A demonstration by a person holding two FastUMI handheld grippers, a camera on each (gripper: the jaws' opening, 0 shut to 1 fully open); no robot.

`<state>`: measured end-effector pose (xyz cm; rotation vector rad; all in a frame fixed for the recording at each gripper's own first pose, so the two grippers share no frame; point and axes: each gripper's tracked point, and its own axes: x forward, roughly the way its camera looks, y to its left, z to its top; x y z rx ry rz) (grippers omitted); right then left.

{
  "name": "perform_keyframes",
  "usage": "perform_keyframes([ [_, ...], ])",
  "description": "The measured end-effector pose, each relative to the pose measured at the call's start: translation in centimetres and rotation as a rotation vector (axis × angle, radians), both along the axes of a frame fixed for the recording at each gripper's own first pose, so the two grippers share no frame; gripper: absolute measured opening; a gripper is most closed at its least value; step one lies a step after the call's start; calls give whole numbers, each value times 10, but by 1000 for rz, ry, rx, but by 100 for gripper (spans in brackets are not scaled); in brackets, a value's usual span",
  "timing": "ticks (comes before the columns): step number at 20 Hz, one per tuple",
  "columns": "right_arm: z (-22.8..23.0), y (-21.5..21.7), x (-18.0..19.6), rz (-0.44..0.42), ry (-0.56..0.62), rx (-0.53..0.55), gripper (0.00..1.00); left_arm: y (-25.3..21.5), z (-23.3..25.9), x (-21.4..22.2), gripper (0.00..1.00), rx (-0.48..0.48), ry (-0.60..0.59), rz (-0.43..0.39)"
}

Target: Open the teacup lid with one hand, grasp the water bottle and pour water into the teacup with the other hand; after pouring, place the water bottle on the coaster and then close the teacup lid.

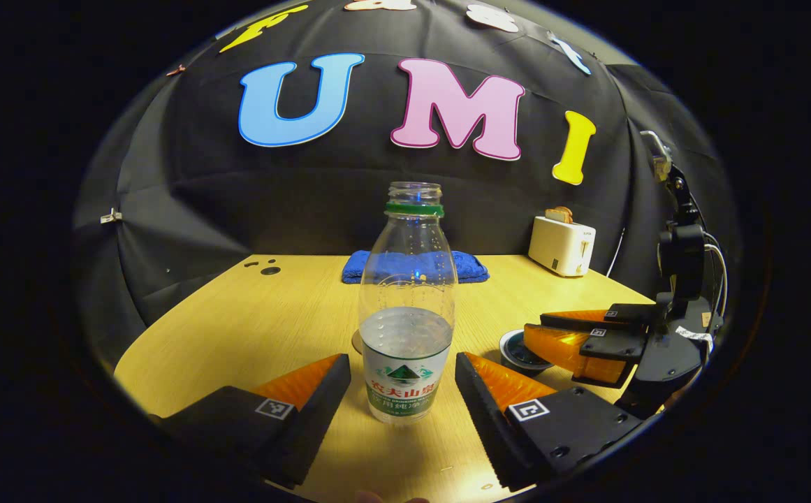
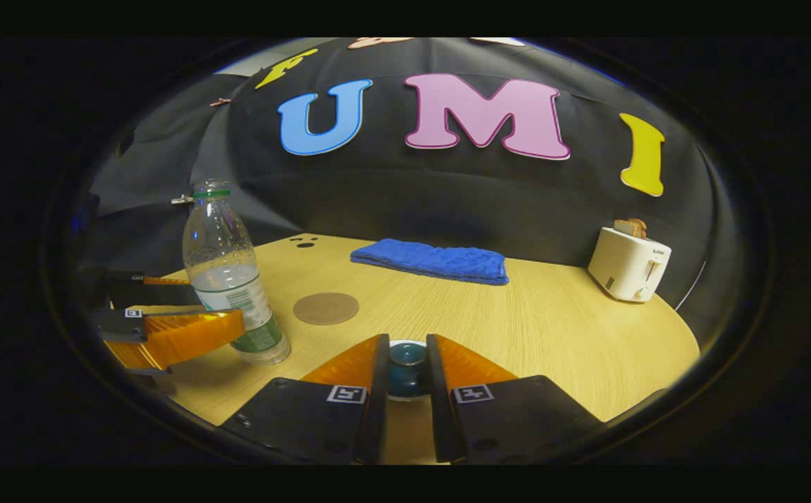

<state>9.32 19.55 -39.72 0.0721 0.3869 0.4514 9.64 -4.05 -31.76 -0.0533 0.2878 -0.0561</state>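
The left tool (image 1: 402, 381) is spread around the uncapped bottle (image 1: 406, 328), not touching; the right tool (image 2: 406, 367) pinches the teacup lid (image 2: 406, 363). A careless squeeze could tip the bottle over the tabletop (image 2: 552, 328), short of the coaster (image 2: 325, 308).

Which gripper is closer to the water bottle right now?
Left. The left gripper is open with the water bottle between its fingers; the right gripper is off to the side at the teacup.
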Motion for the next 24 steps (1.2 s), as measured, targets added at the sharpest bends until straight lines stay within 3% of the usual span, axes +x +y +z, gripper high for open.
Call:
perform_keyframes([
  [1,3,-2,2,-9,-2,8,30,0,0,2,95,5,-1,1],
  [4,18,-22,7,-50,-30,20,30,1,-6,8,96,11,4,14],
  [5,22,-29,8,-62,-43,14,30,2,-7,10,92,6,9,20],
  [8,27,-52,11,-87,-59,-4,32,1,-14,13,95,-2,30,27],
  [11,24,-74,13,-117,-53,-18,30,6,-16,16,79,35,63,38],
  [13,24,-88,14,-137,-54,-25,30,13,-15,14,77,86,98,51],
  [15,24,-100,14,-152,-55,-36,30,23,-15,14,76,190,140,50],
  [19,22,-123,12,-175,-58,-54,30,48,-5,17,76,574,149,47],
  [20,21,-127,13,-180,-55,-55,35,50,-3,19,75,667,145,43],
  [21,20,-132,12,-186,-55,-58,30,52,-3,21,75,753,145,37],
  [24,16,-145,11,-198,-51,-66,30,49,-8,30,75,938,163,15],
])
